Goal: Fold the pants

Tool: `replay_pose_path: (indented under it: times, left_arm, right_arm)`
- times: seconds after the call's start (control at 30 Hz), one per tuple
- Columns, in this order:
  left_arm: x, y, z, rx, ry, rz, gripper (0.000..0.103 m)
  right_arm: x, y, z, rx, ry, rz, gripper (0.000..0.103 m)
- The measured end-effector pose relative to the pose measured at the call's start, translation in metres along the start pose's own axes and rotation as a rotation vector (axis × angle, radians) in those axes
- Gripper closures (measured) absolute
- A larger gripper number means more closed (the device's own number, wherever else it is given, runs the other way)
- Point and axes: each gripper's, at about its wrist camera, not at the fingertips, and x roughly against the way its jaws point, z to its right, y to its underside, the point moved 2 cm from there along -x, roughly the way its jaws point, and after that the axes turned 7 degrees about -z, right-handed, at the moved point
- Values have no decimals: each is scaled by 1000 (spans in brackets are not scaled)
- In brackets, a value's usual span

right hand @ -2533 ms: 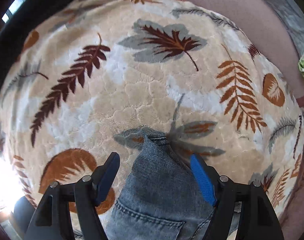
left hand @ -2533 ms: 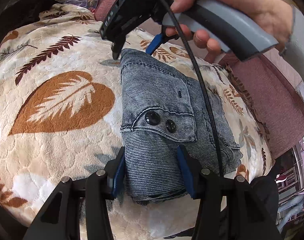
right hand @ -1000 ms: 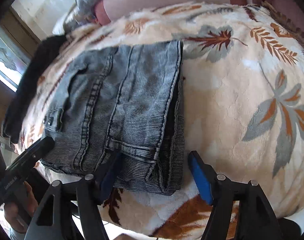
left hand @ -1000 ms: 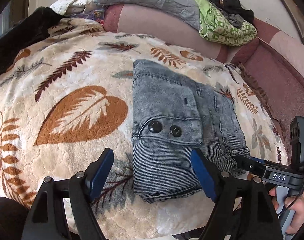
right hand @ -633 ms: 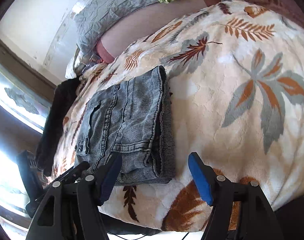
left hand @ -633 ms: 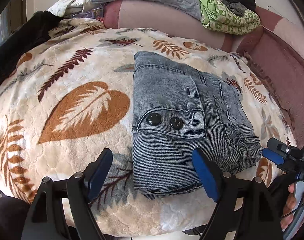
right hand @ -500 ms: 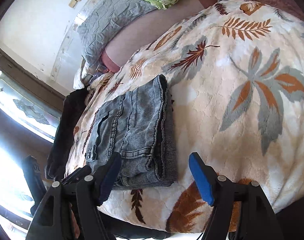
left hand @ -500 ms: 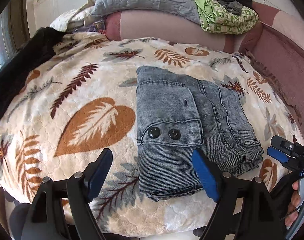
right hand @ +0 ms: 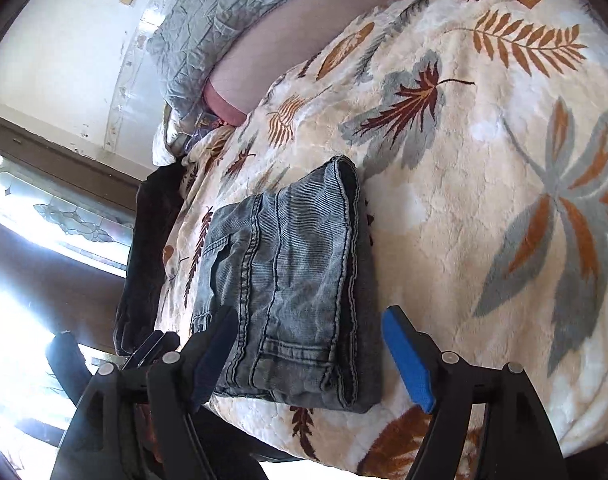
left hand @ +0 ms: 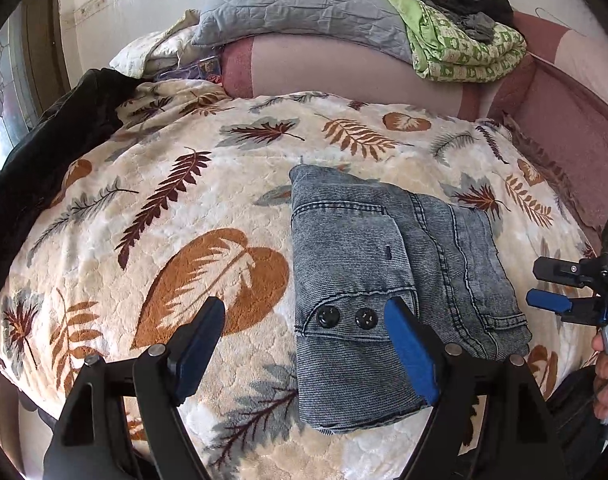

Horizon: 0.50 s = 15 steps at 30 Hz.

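My bed, spread with a cream leaf-print blanket, carries the folded grey denim pants near its front edge, with a dark garment draped along the blanket's left side

Daylight from a window at the left blows out the near-left of the right wrist view to white glare, while the leaf-patterned blanket is evenly bright with soft shadows, sharp at centre, bulged by fisheye and black-vignetted at corners.
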Motion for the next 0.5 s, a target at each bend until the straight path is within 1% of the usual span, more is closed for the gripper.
replay_pose_path:
  times: [0.07,0.1,0.17,0.23,0.27,0.3,0.33,0.37,0.4,0.43,0.47,0.5]
  left_arm:
    - [-9,-4,-6,23,49,-33,21]
    - [-16,-8,-11,45,101,-57,21]
    - [-36,-15,-24,132,274,-127,21]
    - [-62,-20,-36,252,377,-212,21]
    - [-77,-22,-38,280,421,-257,21]
    - [-90,-23,-35,283,438,-306,21]
    - [-93,-24,-31,273,434,-300,21]
    - [-91,-26,-25,240,436,-278,21]
    - [-89,-28,-17,201,454,-272,35]
    - [-88,-29,-10,176,445,-280,46]
    - [-86,-31,-7,150,399,-274,54]
    - [-83,-32,-2,121,375,-267,61]
  right_arm:
    - [-11,-12,5,-25,-9,-46,25]
    - [-18,-17,8,-42,-17,-81,25]
    - [-29,-25,13,-86,-9,-124,25]
    - [-46,-32,15,-102,0,-196,25]
    - [-49,-35,16,-120,-10,-187,24]
    - [-51,-37,14,-130,-19,-186,21]
    - [-56,-40,11,-115,-3,-203,20]
    - [-61,-40,6,-85,34,-225,20]
    - [-65,-40,-1,-53,60,-235,24]
    - [-67,-38,-9,-12,88,-245,45]
    - [-69,-36,-16,30,137,-255,60]
    - [-69,-34,-22,63,158,-251,73]
